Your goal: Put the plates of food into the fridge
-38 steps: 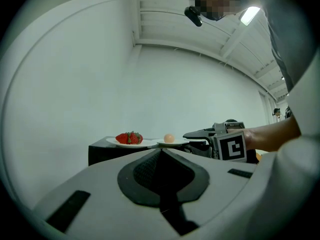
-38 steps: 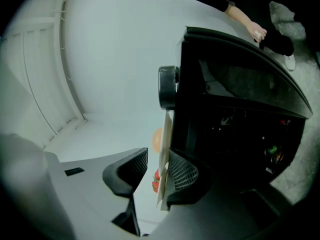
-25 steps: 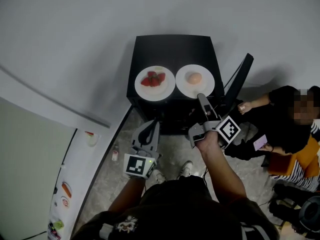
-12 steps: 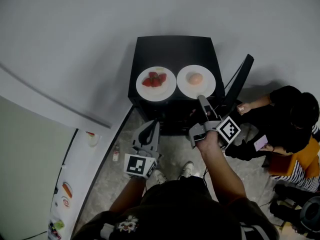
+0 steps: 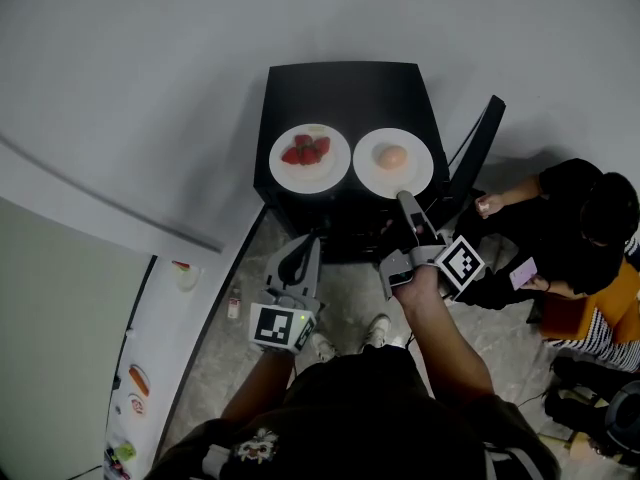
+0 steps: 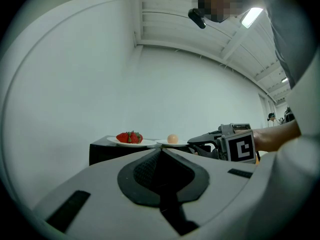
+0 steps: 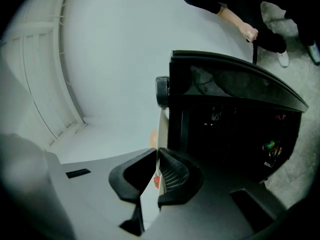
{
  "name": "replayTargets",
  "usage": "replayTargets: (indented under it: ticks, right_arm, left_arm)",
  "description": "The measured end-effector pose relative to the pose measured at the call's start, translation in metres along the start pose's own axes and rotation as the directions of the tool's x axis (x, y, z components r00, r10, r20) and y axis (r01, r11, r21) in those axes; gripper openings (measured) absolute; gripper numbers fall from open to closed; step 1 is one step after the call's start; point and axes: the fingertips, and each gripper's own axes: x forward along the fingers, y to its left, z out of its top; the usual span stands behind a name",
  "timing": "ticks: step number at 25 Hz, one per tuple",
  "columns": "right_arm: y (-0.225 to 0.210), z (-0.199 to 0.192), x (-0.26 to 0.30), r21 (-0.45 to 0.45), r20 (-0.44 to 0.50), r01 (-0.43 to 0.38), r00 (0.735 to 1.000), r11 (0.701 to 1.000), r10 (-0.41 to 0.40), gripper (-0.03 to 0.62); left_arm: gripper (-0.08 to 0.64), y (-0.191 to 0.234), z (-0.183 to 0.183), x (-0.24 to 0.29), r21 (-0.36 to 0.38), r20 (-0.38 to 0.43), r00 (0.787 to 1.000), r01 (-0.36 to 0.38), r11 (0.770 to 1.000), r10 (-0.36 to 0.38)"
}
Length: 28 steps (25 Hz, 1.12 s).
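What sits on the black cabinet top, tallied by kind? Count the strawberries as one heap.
White round plates: 2
Heap of red strawberries: 1
Pale orange egg-shaped item: 1
Total: 4

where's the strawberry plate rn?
Head view: the strawberry plate is on top of the black stand, at the left of its front edge, right beside the egg plate, which is on its right.

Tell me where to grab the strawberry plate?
Probably pinch the thin front rim of the strawberry plate, coming in level from the front. The strawberries sit heaped in the middle, leaving that rim bare, and it reaches the front edge of the black table.
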Motion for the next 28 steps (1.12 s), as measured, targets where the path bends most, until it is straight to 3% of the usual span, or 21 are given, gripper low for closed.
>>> replayTargets:
  ticks: [5,7,8,13,15,21,28]
  right_arm:
    - [0.001,0.003,0.0,-0.026,0.014,0.026,1.0,0.999,-0.026,0.04]
    - [0.003,0.002,0.0,-0.028,0.018,0.029,0.999,0.999,-0.029,0.128]
    - [0.004,0.002,0.0,-0.029,0.021,0.03,0.999,0.999,-0.03,0.135]
    - [0.006,0.007,0.004,-0.015,0.043,0.045,0.998,0.999,-0.045,0.127]
    - [0.003,0.008,0.003,-0.01,0.051,0.056,0.997,0.998,-0.055,0.082]
    - [-0.002,0.008,-0.003,-0.023,0.055,0.07,0.996,0.997,-0.069,0.048]
    - [-0.009,0.002,-0.01,-0.04,0.02,0.058,0.998,0.998,-0.058,0.046]
  left_arm:
    - [0.023,-0.002,0.002,-0.003,0.005,0.008,1.0,0.002,1.0,-0.002]
    - [0.023,-0.002,0.004,-0.007,0.007,0.011,1.0,0.002,1.0,-0.002]
    - [0.023,-0.003,0.005,-0.009,0.007,0.012,1.0,0.001,1.0,-0.001]
    - [0.023,-0.003,0.008,-0.017,0.008,0.016,1.0,-0.004,1.0,0.004]
    - [0.023,-0.003,0.007,-0.019,0.006,0.016,1.0,-0.006,1.0,0.006]
    - [0.023,-0.003,0.002,-0.019,0.002,0.006,1.0,-0.008,1.0,0.008]
    - [0.023,0.0,-0.011,-0.005,-0.004,-0.012,1.0,0.003,1.0,-0.003]
